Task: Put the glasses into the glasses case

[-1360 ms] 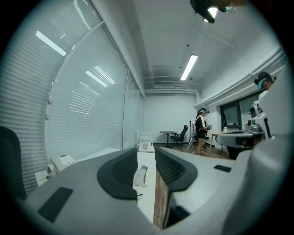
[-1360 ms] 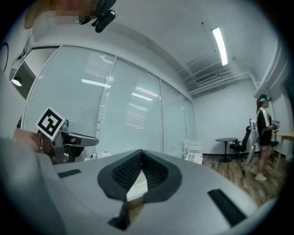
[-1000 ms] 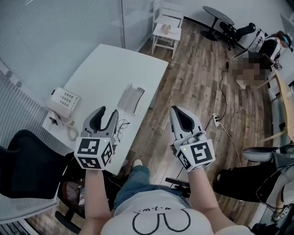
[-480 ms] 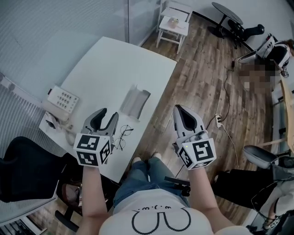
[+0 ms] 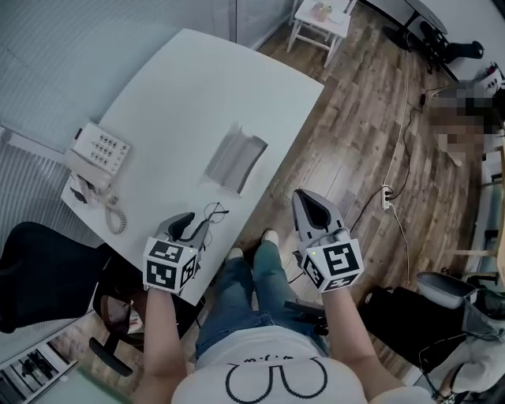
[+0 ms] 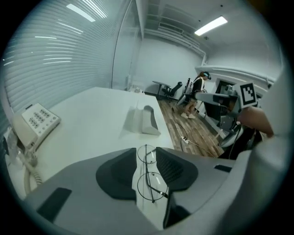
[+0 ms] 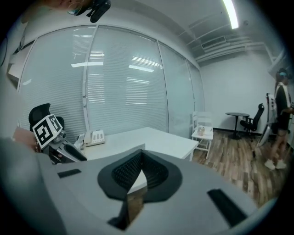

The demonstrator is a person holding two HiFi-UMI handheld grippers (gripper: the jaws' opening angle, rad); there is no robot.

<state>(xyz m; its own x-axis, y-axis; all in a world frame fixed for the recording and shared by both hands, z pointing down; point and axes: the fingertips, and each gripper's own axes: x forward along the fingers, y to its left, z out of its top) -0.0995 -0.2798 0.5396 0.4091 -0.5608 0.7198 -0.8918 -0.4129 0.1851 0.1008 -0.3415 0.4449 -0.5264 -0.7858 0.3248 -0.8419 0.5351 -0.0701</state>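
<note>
Thin round wire-framed glasses [image 5: 211, 213] [image 6: 149, 176] lie folded on the white table [image 5: 173, 87] near its front edge. My left gripper [image 5: 197, 221] [image 6: 147, 153] is lowered over them, tilted down. Its jaws are closing with the glasses between them, and a little gap still shows beside the pads. The grey glasses case [image 5: 235, 158] [image 6: 144, 120] lies open farther back on the table, with nothing in it. My right gripper [image 5: 304, 197] [image 7: 142, 156] hangs beyond the table's right edge, above the wooden floor, its jaws together with nothing between them.
A desk phone [image 5: 96, 154] [image 6: 34, 124] with a coiled cord sits at the table's left edge. A black office chair [image 5: 39, 268] stands at the lower left. A power strip [image 5: 387, 197] lies on the floor, and a white chair [image 5: 319, 16] stands past the table's far end.
Both grippers have come down. The left one dropped from above the table onto the glasses, which now sit between its narrowing jaws. The right one sank beside the table edge.
</note>
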